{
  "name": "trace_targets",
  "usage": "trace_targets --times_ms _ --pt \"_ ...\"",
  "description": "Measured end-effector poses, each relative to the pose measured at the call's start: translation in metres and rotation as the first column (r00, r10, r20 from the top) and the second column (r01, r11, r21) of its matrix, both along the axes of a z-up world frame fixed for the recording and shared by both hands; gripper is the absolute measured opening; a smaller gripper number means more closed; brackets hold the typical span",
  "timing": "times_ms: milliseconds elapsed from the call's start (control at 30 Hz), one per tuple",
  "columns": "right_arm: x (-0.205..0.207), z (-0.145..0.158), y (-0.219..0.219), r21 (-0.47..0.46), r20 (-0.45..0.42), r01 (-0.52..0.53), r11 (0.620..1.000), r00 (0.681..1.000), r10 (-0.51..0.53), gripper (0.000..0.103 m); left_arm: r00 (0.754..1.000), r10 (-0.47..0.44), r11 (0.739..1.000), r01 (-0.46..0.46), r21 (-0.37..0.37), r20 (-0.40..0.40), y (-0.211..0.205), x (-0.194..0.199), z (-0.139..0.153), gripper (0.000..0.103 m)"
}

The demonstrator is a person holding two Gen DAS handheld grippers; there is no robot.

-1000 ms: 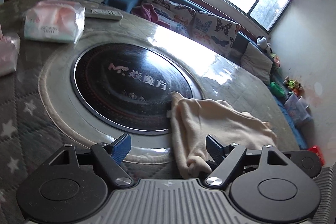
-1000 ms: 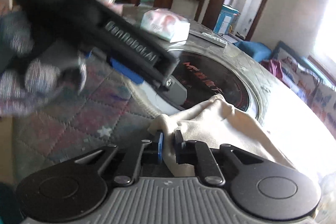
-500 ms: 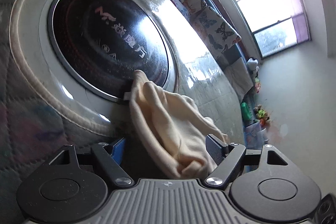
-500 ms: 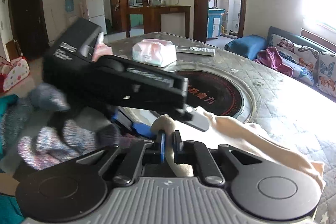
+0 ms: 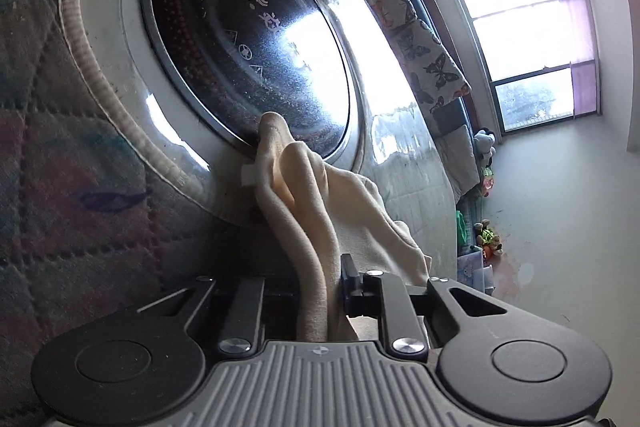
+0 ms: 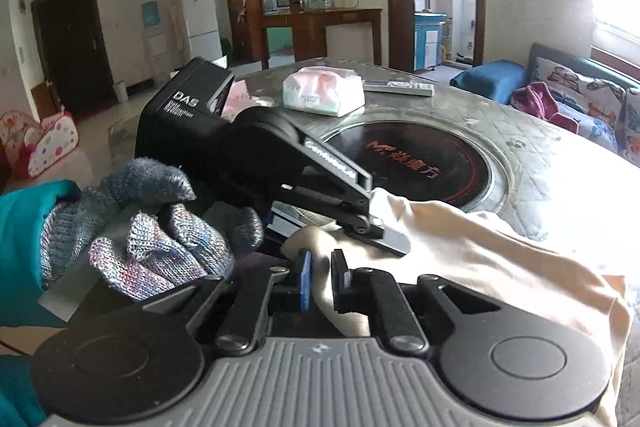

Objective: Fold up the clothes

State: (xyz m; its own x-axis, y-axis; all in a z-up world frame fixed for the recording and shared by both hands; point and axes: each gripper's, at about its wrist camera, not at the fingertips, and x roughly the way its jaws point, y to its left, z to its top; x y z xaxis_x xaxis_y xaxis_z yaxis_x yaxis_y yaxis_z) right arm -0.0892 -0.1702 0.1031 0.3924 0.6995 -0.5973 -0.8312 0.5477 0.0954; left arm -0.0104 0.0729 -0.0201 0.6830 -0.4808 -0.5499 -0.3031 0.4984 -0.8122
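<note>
A cream garment lies on the table, one end draped over the rim of a black round cooktop. In the left wrist view my left gripper has its jaws closing tight around a bunched fold of the garment's near edge. The right wrist view shows the same gripper held by a hand in a knitted glove, its tips down on the garment. My right gripper grips a fold of the garment just beside it, its jaws easing open slightly with the fabric still pinched between them.
A quilted cover spreads over the table around the cooktop. At the far side lie a pink tissue pack and a remote. Butterfly cushions line a sofa beyond the table under a bright window.
The left jaws went from wide apart to closed on the garment's edge, while that gripper rolled and sank. The right gripper rose a little and levelled, still holding its fold.
</note>
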Motion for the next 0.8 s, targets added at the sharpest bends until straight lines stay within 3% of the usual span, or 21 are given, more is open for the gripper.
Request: trace_targets --times_ms 100,233,300,400,467,567,700,800 --pt "0.003 0.000 -0.015 0.021 -0.012 0.062 0.998 0.998 -0.062 0.014 1.000 -0.010 1.000 0.010 0.024 0.009 -0.001 0.000 0.001 0.019" --pt "0.017 -0.001 -0.048 0.018 -0.009 0.218 0.976 0.976 -0.218 0.022 0.999 -0.033 0.996 0.031 0.079 0.025 -0.008 -0.002 0.005 0.019" --pt "0.032 -0.003 -0.068 0.013 -0.010 0.313 0.950 0.950 -0.313 0.028 0.998 -0.045 0.993 0.041 0.110 0.031 -0.012 -0.002 0.008 0.019" --pt "0.054 -0.011 -0.094 0.001 -0.024 0.428 0.904 0.903 -0.428 0.030 0.998 -0.058 0.988 0.052 0.144 0.036 -0.017 0.000 0.010 0.019" --pt "0.069 -0.019 -0.113 -0.001 -0.051 0.515 0.857 0.856 -0.514 0.033 0.997 -0.066 0.985 0.059 0.163 0.037 -0.019 0.000 0.012 0.019" --pt "0.087 -0.033 -0.133 0.000 -0.085 0.566 0.825 0.822 -0.564 0.037 0.996 -0.076 0.981 0.068 0.181 0.038 -0.024 0.002 0.014 0.019" --pt "0.099 -0.046 -0.149 0.009 -0.142 0.580 0.815 0.807 -0.573 0.040 0.995 -0.086 0.977 0.077 0.200 0.040 -0.026 0.002 0.015 0.019" --pt "0.103 -0.053 -0.154 0.016 -0.155 0.596 0.803 0.795 -0.587 0.054 0.995 -0.094 0.973 0.083 0.217 0.043 -0.028 0.002 0.016 0.019"
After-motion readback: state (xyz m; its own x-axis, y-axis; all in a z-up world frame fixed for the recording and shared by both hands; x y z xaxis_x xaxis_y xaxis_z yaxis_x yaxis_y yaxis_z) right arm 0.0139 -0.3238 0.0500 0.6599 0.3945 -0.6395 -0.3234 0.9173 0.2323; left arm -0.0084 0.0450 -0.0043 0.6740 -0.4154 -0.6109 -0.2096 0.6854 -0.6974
